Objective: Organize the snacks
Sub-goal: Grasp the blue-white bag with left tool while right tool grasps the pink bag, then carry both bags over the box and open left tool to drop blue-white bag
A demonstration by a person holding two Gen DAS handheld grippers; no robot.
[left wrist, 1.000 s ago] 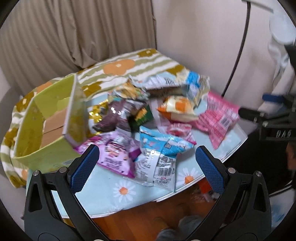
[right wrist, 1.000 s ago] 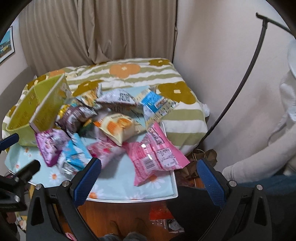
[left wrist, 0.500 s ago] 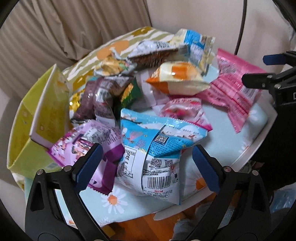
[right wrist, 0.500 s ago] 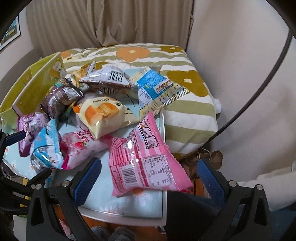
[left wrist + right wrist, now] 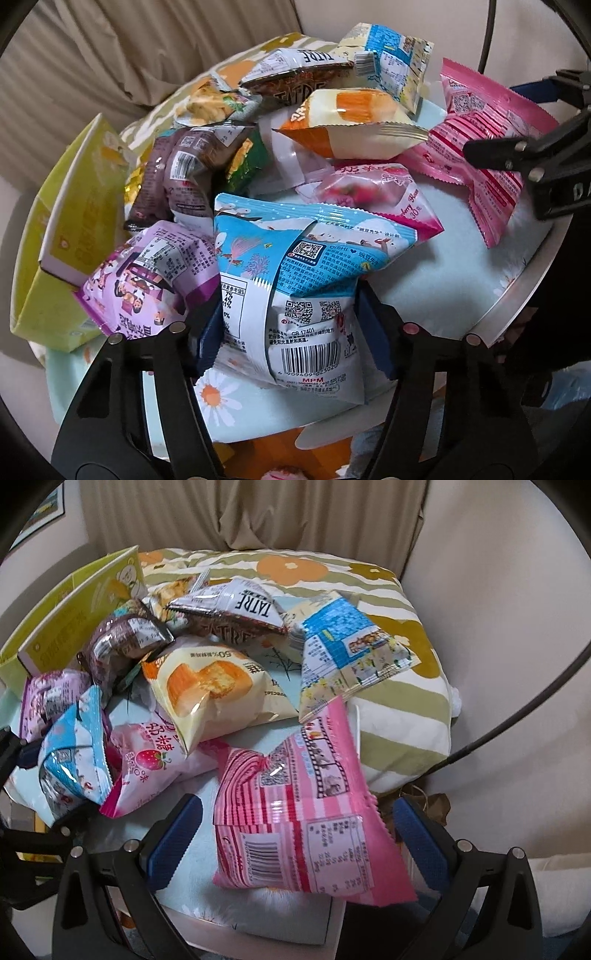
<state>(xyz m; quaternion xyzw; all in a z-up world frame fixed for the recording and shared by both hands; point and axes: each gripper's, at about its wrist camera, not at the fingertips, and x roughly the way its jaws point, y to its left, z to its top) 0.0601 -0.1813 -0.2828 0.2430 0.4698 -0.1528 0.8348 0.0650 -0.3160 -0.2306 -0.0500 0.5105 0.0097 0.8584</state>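
Several snack bags lie heaped on a small table [image 5: 461, 236] with a light blue daisy cloth. My left gripper [image 5: 291, 332] is shut on the blue and white snack bag [image 5: 295, 280], its pads pressing both sides near the barcode; the bag also shows in the right wrist view [image 5: 70, 753]. My right gripper [image 5: 291, 834] is open, its fingers on either side of the pink striped bag [image 5: 295, 812] at the table's front edge. The right gripper shows at the right of the left wrist view [image 5: 532, 155].
A yellow-green open box [image 5: 66, 236] stands at the table's left, also in the right wrist view [image 5: 74, 605]. A purple bag [image 5: 144, 280], orange cake bag [image 5: 210, 686], strawberry bag [image 5: 155, 760] and TATRE bag [image 5: 240, 613] crowd the middle. A striped floral cushion [image 5: 391, 701] lies behind.
Both grippers moved in toward the table. My left gripper closed on the blue and white bag. My right gripper came down around the pink striped bag, still open.
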